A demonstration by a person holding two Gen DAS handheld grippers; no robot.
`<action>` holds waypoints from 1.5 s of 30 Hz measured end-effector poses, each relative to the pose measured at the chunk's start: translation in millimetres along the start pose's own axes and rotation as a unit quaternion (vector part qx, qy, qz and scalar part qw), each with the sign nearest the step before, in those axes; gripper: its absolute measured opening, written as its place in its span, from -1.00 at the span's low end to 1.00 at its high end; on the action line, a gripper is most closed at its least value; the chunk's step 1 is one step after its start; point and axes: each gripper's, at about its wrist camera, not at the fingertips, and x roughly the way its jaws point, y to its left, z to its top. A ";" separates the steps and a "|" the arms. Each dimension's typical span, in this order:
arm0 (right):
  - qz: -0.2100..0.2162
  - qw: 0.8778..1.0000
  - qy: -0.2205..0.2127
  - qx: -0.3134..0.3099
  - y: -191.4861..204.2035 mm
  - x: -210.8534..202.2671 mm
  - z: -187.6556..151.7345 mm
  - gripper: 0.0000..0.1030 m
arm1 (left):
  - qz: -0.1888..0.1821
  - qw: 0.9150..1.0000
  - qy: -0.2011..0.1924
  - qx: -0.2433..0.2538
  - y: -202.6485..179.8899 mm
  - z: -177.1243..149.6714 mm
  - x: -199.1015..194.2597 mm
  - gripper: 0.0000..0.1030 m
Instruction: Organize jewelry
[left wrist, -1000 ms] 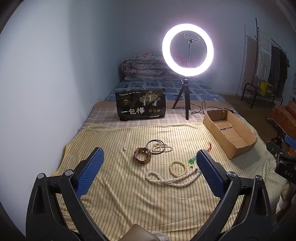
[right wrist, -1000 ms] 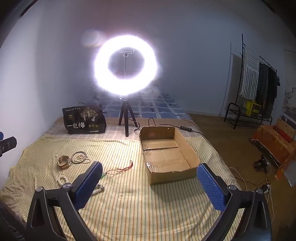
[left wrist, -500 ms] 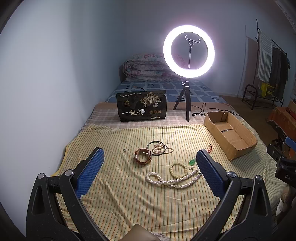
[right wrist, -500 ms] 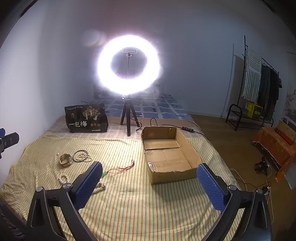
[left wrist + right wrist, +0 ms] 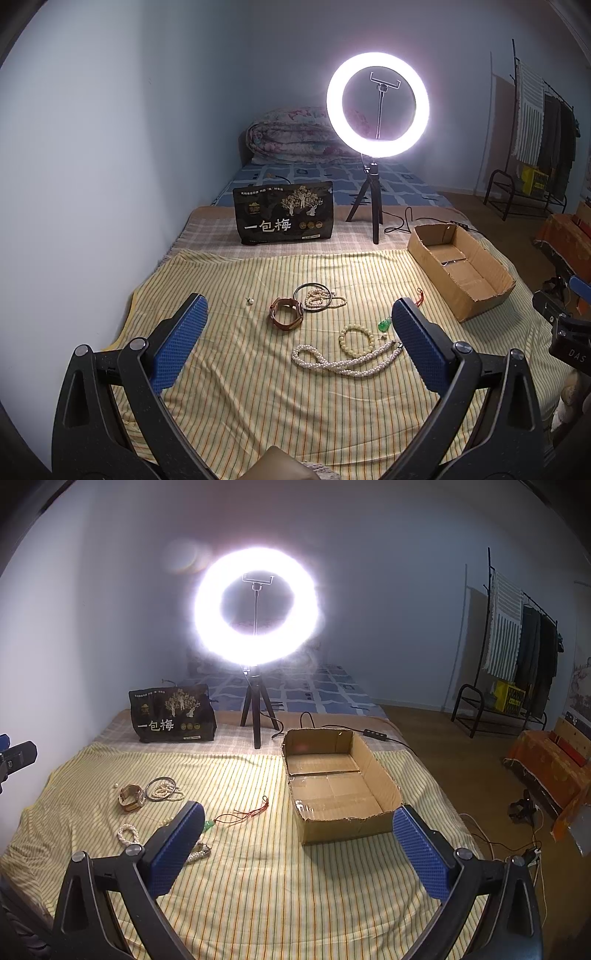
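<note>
Jewelry lies on a yellow striped cloth [image 5: 258, 387]: a long pearl necklace [image 5: 343, 363], a cream bead bracelet [image 5: 356, 335], a brown watch [image 5: 286, 313], a metal bangle [image 5: 312, 291] with small pearl strands, a lone pearl [image 5: 250, 301], and a green pendant [image 5: 385, 325] on a red cord [image 5: 243, 814]. An open cardboard box [image 5: 461, 275] sits to the right; it also shows in the right wrist view [image 5: 338, 786]. My left gripper [image 5: 297, 319] is open above the jewelry. My right gripper [image 5: 295, 825] is open and empty in front of the box.
A ring light on a tripod [image 5: 376, 110] and a black snack bag [image 5: 284, 216] stand at the back of the bed. A rolled quilt [image 5: 295, 136] lies behind. A wall runs along the left. A clothes rack [image 5: 517, 657] stands at the far right.
Both views have shifted slightly, with the scene sliding a little right and down in the frames. Both grippers stay open; the jewelry has not moved.
</note>
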 end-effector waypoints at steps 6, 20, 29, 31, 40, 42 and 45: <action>0.001 1.000 0.001 0.001 0.3 0.1 -1.4 0.99 | 0.002 1.000 -0.004 -0.001 1.1 3.1 -2.3 0.99; 0.003 1.000 0.004 0.002 0.4 1.5 -3.1 0.99 | 0.003 1.000 -0.007 0.001 -0.3 1.0 -3.4 0.99; 0.004 1.000 0.010 0.001 -0.3 2.4 -3.9 0.99 | 0.003 1.000 -0.007 0.000 -0.2 0.8 -3.3 0.99; 0.005 1.000 0.011 0.001 0.3 2.4 -4.4 0.99 | 0.003 1.000 -0.008 0.001 -0.3 0.2 -3.4 0.99; 0.005 1.000 0.014 0.000 1.1 3.0 -3.0 0.99 | 0.003 1.000 -0.008 0.001 -0.5 0.8 -3.4 0.99; 0.005 1.000 0.015 0.000 1.2 3.2 -3.1 0.99 | 0.003 1.000 -0.008 0.001 -0.5 0.1 -3.5 0.99; 0.006 1.000 0.018 0.000 1.9 4.4 -2.7 0.99 | 0.003 1.000 -0.008 0.001 -0.7 0.0 -3.5 0.98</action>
